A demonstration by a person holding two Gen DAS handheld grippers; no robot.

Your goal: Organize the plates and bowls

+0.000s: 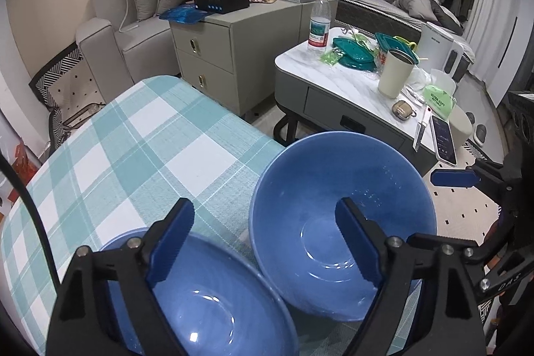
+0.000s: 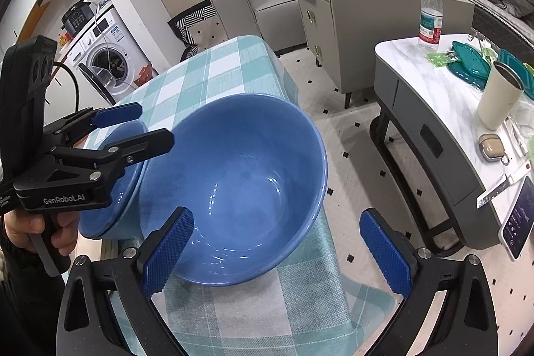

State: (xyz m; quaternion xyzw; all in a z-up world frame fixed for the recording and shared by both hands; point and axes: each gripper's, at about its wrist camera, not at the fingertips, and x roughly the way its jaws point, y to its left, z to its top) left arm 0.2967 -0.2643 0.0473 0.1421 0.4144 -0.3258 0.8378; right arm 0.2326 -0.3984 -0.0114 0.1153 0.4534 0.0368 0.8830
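Two blue bowls stand side by side on a teal-checked tablecloth [image 1: 133,139]. My left gripper [image 1: 267,242] is open above them. Its left finger hangs over the nearer bowl [image 1: 207,306] and its right finger reaches inside the larger bowl [image 1: 333,189], with that bowl's rim between the jaws. In the right wrist view the larger bowl [image 2: 240,162] fills the middle and the second bowl [image 2: 106,216] sits at its left. My right gripper [image 2: 277,252] is open at the larger bowl's near side, pads clear of it. The left gripper [image 2: 147,125] shows there astride both rims, held by a hand [image 2: 50,232].
The larger bowl sits near the cloth-covered table's right edge [image 2: 320,222]. Beyond the gap stands a white-topped side table [image 1: 350,79] with a water bottle [image 1: 319,22], teal containers, a cup [image 1: 395,74] and a phone [image 1: 444,139]. A grey cabinet [image 1: 217,55] and sofa stand behind.
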